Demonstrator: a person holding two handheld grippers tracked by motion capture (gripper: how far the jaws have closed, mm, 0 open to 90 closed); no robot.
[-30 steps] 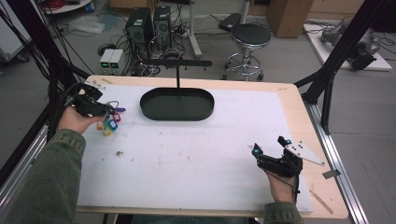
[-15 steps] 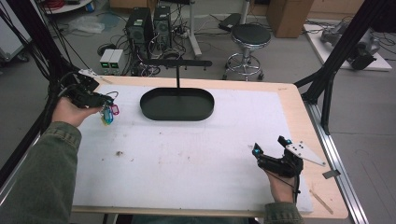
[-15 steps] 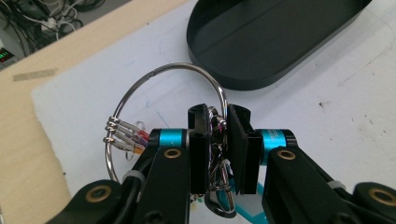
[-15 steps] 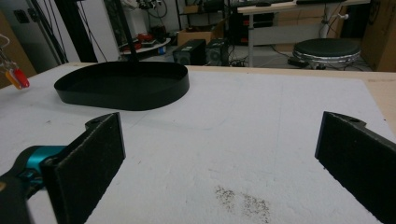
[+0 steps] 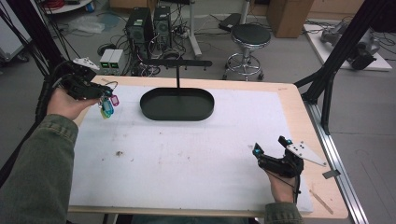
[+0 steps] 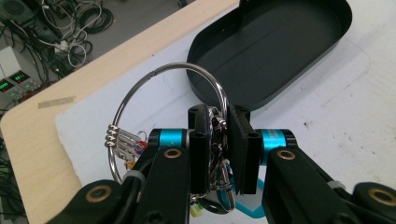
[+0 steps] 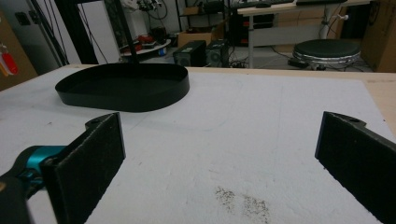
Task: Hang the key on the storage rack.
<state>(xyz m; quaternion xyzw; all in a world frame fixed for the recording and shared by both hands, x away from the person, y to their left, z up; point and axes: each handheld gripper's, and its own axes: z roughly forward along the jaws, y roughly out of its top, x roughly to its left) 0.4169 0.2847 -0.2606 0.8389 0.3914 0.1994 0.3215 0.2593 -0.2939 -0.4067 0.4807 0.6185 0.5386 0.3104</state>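
Observation:
My left gripper [image 5: 97,91] is held above the table's far left corner, shut on a bunch of keys on a big wire ring [image 6: 140,93]. Coloured key tags [image 5: 107,106] dangle below it. In the left gripper view the pads [image 6: 201,140] pinch the small rings and clips of the bunch [image 6: 218,140], and the big ring arcs up to the left. A black oval tray [image 5: 177,104] with an upright T-shaped stand [image 5: 177,63] sits at the table's far middle. My right gripper [image 5: 272,147] rests at the near right, open, with nothing between its pads [image 7: 100,144].
A white mat [image 5: 196,154] covers the wooden table [image 5: 299,100]. Small dark specks [image 5: 119,152] lie on the mat at the left. Beyond the far edge stand computers, cables and a round stool [image 5: 251,35]. A black frame post [image 5: 327,74] rises at the right.
My left gripper has risen off the mat with the key bunch and moved slightly toward the far left corner. The right gripper has stayed put.

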